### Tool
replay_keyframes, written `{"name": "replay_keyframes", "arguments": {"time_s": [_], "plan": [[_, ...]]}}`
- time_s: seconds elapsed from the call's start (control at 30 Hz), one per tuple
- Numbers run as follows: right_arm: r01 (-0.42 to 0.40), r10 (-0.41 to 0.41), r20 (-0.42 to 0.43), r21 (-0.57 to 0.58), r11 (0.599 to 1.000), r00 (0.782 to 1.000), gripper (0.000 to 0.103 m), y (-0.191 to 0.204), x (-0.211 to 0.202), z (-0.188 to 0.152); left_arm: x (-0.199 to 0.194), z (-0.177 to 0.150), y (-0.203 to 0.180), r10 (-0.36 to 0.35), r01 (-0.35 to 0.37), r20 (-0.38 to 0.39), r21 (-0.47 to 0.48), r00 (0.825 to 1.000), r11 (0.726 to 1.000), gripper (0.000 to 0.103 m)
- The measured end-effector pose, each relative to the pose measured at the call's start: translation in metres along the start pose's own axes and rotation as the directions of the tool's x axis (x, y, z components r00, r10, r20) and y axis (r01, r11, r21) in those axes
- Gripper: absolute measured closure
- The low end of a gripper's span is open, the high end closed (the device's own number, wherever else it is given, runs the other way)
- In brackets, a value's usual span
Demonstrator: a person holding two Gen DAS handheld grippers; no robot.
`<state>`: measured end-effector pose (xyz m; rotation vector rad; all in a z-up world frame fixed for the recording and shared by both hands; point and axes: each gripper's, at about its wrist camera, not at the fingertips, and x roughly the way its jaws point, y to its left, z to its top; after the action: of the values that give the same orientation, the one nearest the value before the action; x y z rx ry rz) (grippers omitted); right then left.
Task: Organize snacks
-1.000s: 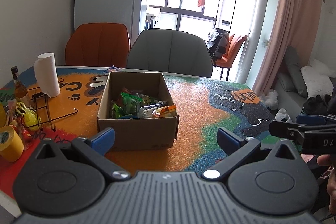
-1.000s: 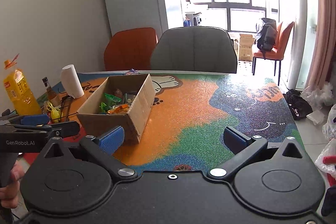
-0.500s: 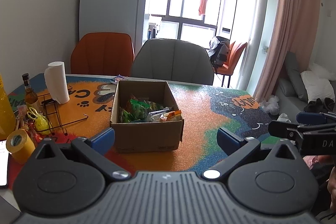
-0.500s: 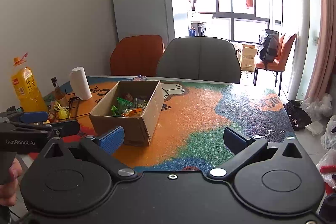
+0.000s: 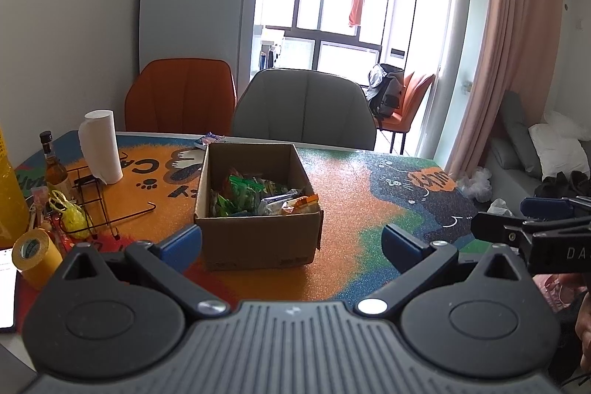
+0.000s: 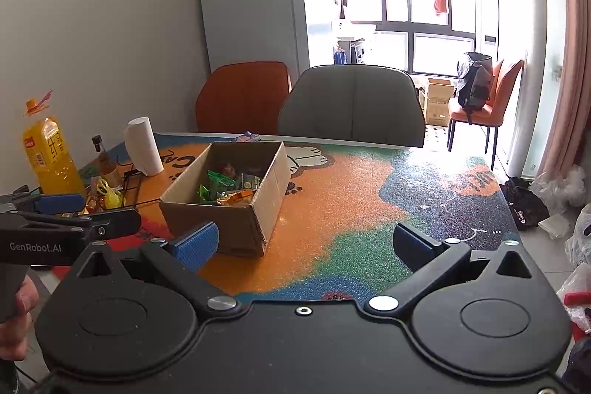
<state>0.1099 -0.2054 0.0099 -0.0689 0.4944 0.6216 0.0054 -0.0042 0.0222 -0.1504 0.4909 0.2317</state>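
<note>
An open cardboard box (image 5: 258,239) (image 6: 221,220) stands on the colourful table mat, holding several snack packets (image 5: 258,196) (image 6: 225,189) in green, white and orange wrappers. One loose packet (image 5: 209,139) (image 6: 248,137) lies at the table's far edge behind the box. My left gripper (image 5: 291,244) hangs open just in front of the box, nothing between its blue pads. My right gripper (image 6: 306,242) is open too, back from the table's near edge and right of the box. Each gripper shows at the side of the other's view.
At the table's left stand a paper towel roll (image 5: 100,146), a dark bottle (image 5: 55,168), a black wire rack (image 5: 110,205), a yellow tape roll (image 5: 35,255) and a large yellow oil bottle (image 6: 50,154). An orange chair (image 5: 181,98) and a grey chair (image 5: 304,109) stand behind the table.
Both grippers have drawn back and risen from the table, so the box looks smaller and farther. Both stay open and the box has not moved.
</note>
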Motion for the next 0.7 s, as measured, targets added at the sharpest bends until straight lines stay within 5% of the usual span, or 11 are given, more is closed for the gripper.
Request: {"name": "replay_keyframes", "arguments": {"time_s": [0.7], "plan": [[0.017, -0.017, 0.011, -0.012, 1.0, 1.0, 0.0, 0.0053, -0.0012, -0.0021, 0.0016, -0.0017, -0.0004, -0.005, 0.005, -0.002, 0.007, 1.0, 1.0, 0.0]]}}
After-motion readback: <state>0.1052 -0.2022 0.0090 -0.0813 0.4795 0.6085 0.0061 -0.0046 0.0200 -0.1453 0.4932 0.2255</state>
